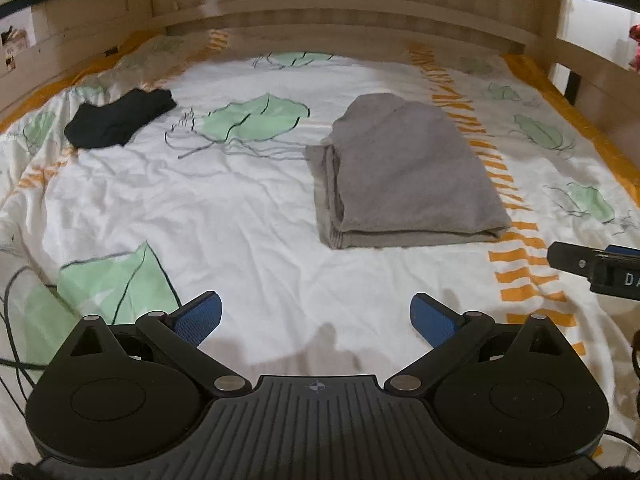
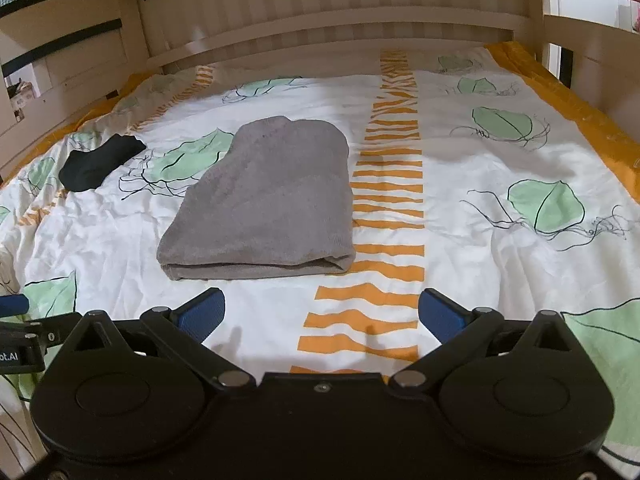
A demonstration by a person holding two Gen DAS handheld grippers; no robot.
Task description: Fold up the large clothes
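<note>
Wooden bed rails [image 2: 320, 20] enclose a leaf-printed white bedspread [image 2: 480, 160]. Mid-bed, a grey terry garment [image 2: 272, 196] is seen already folded; a crumpled black garment [image 1: 120, 118] near the far left corner appears unfolded. Left gripper [image 1: 316, 316] and right gripper [image 2: 322, 314] are held over the near edge, fingers spread wide, holding nothing.

Both wrist views look low along the bed [image 1: 248, 216] toward its headboard [image 2: 320, 32], sharing the folded grey garment [image 1: 404, 176]

1. "DA", white letters cut off by the frame edge, on the black body of the right claw [image 1: 618, 276].
2. "ot.AI", white letters, start cut off, on the black body of the left claw [image 2: 16, 356].
3. No other legible text.
</note>
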